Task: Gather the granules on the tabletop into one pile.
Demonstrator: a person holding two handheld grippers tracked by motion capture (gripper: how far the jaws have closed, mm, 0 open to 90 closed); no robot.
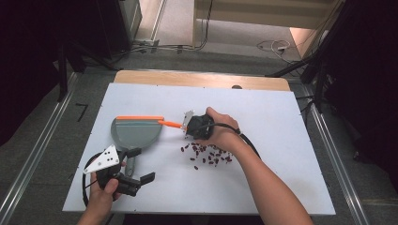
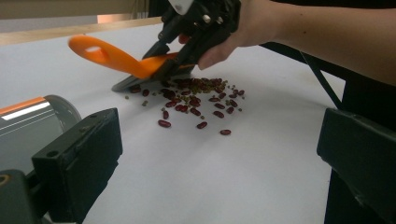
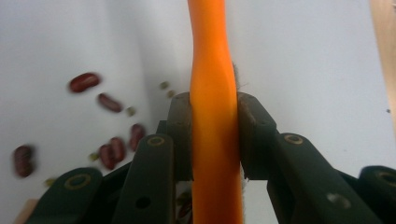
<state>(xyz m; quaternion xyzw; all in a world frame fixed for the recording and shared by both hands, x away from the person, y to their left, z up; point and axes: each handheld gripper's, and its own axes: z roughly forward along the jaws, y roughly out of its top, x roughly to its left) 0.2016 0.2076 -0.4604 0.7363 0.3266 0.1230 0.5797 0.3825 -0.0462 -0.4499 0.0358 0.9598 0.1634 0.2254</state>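
Note:
A small brush with an orange handle (image 3: 212,70) is clamped between the jaws of my right gripper (image 3: 214,126). In the high view the right gripper (image 1: 187,126) sits mid-table, with the handle (image 1: 170,123) pointing left toward a grey dustpan (image 1: 136,133) with an orange lip. The brush's grey bristles (image 2: 140,83) touch the white table at the edge of a scatter of red beans (image 1: 209,154) and small green ones. My left gripper (image 1: 140,165) is open at the front left, just below the dustpan, and holds nothing; its jaws stand wide apart in the left gripper view (image 2: 224,140).
The white board (image 1: 281,187) covers a wooden table whose far edge (image 1: 202,78) shows. Metal rails (image 1: 335,159) run along both sides. Cables lie on the floor beyond the table.

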